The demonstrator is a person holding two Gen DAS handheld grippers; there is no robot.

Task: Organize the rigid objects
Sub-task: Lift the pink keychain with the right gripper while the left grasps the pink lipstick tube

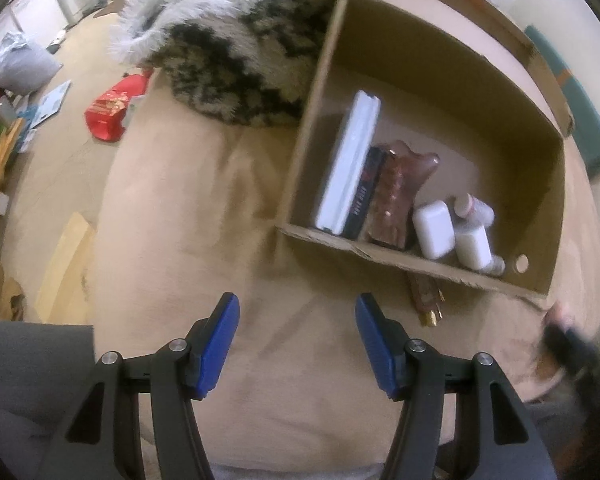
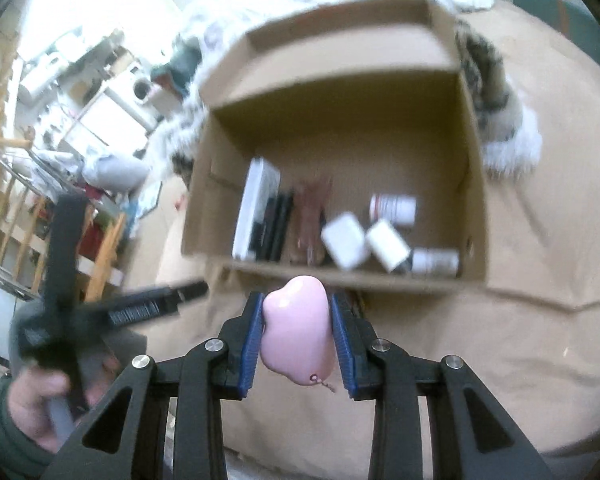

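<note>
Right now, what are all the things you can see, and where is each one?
cardboard box: one, brown, open, on the beige blanket
white book: one, upright at the box's left end
dark book: one, black, beside the white book
reddish packet: one, brown-red, next to the dark book
white cases: two, in the box's near row
bottles: at least two, white, lying in the box
pink object: one, glossy pink, in the right claw
fluffy blanket: one, grey and black, behind the box
red bag: one, on the floor
left claw: open, empty
right claw: shut on the pink object
hand: one, holding the left claw's handle
</note>
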